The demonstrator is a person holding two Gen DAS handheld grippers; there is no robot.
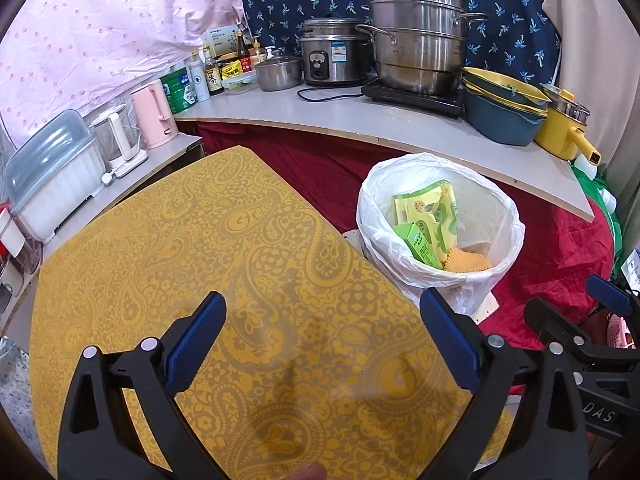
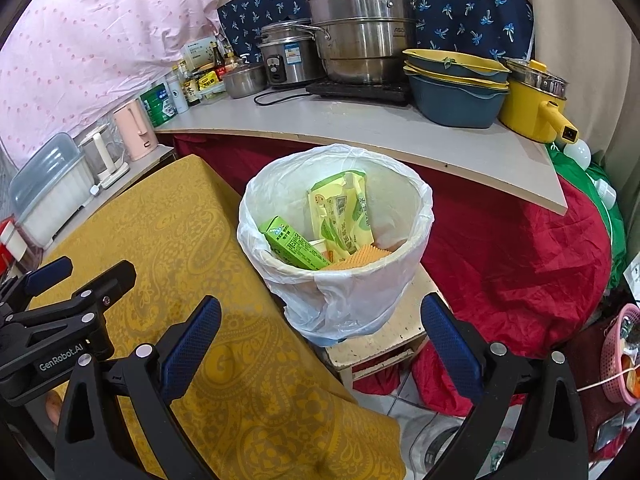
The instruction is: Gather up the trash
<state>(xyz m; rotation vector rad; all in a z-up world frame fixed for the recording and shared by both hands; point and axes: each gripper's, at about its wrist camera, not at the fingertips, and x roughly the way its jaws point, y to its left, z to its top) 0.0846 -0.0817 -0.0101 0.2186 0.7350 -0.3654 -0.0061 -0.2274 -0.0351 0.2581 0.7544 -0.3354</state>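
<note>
A white bin lined with a plastic bag (image 1: 472, 276) (image 2: 352, 292) stands on a low wooden stool right of the yellow patterned table (image 1: 208, 264) (image 2: 160, 240). Inside lie a green carton (image 1: 420, 246) (image 2: 296, 246), a yellow-green wrapper (image 1: 436, 212) (image 2: 344, 216) and an orange textured piece (image 1: 466, 261) (image 2: 360, 258). My left gripper (image 1: 324, 316) is open and empty above the table. My right gripper (image 2: 320, 320) is open and empty in front of the bin. The right gripper shows at the left wrist view's right edge (image 1: 592, 320); the left gripper shows at the right wrist view's left edge (image 2: 76, 280).
A grey counter (image 1: 360, 116) behind holds a steel steamer pot (image 1: 420, 36), rice cooker (image 1: 332, 52), stacked bowls (image 1: 504, 104), a yellow pot (image 1: 564, 128), bottles and a pink kettle (image 1: 154, 114). Red cloth (image 2: 512, 256) hangs under it. A pink basket (image 2: 622, 352) sits at right.
</note>
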